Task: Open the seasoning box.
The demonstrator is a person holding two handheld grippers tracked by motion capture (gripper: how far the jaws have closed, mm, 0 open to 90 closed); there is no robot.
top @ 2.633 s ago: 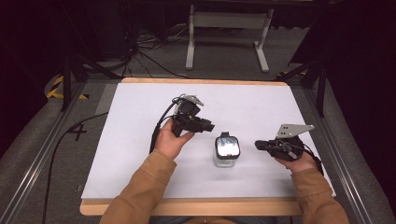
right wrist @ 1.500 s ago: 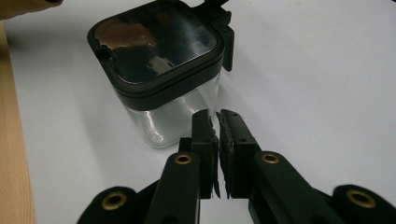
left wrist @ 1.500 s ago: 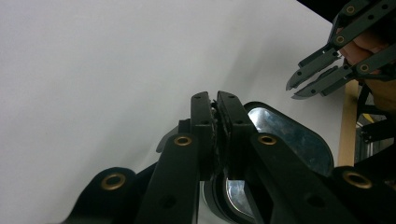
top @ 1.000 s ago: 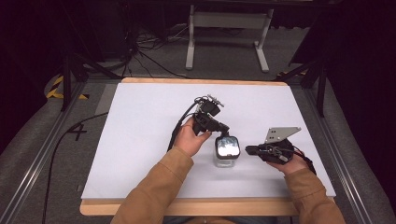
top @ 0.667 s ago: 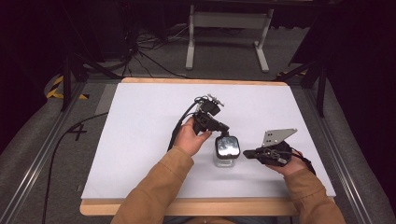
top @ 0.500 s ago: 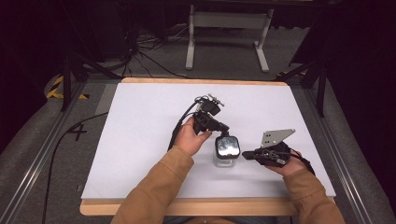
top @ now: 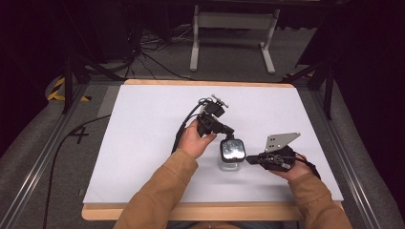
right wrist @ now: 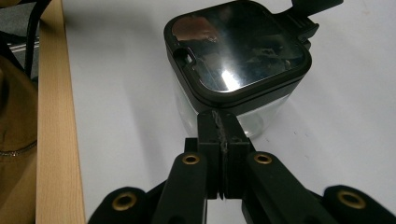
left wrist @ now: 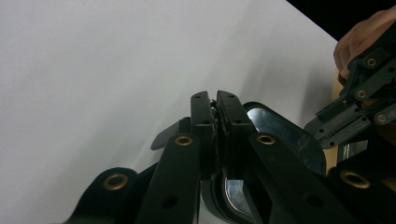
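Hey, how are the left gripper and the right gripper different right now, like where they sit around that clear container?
The left gripper reaches the clear container from its far side; the right gripper comes from its right side. A grey plate tops the right gripper, while the left carries none that I can see. Both have their jaws pressed shut, tips at the black lid.

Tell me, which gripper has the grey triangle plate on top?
The right gripper, at the right of the high view. A grey three-cornered plate stands up on it; the left gripper by the clear box lacks one.
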